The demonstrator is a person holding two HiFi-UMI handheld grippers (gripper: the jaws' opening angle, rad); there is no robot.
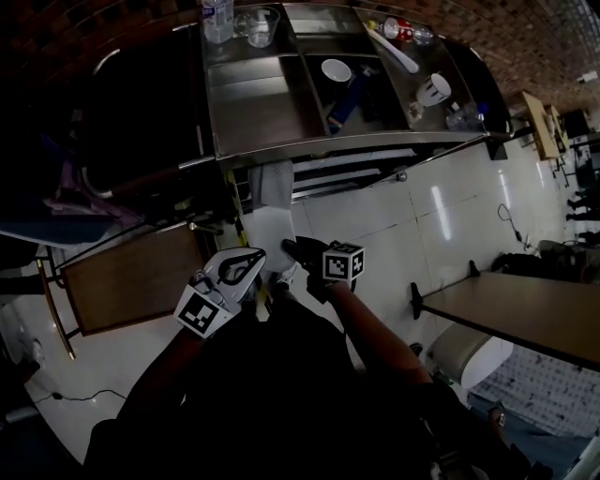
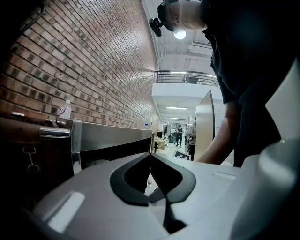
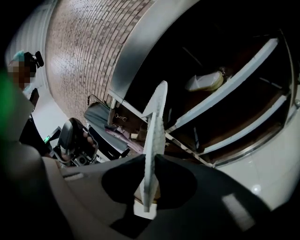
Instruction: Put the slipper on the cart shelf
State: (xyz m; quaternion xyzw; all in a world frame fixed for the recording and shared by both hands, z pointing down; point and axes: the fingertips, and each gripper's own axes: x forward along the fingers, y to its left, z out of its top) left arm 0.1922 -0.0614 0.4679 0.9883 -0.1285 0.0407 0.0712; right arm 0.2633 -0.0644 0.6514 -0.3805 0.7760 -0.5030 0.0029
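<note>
A white slipper [image 1: 272, 230] hangs in front of the steel cart [image 1: 309, 145], with my right gripper [image 1: 289, 248] shut on its near end. In the right gripper view the slipper [image 3: 155, 126] stands edge-on between the dark jaws of the right gripper [image 3: 149, 157] and points at the cart's lower shelves [image 3: 243, 61]. A pale slipper-like thing [image 3: 204, 82] lies on one of those shelves. My left gripper [image 1: 258, 255] sits just left of the held slipper. In its own view the left gripper [image 2: 150, 155] has its tips together with nothing between them.
The cart top carries a bottle [image 1: 217, 19], a white bowl [image 1: 336, 70] and a cup [image 1: 433, 89]. A wooden table [image 1: 131, 277] stands at the left and another table [image 1: 525, 309] at the right, on a white tiled floor [image 1: 403, 216]. A brick wall [image 2: 93, 61] runs behind the cart.
</note>
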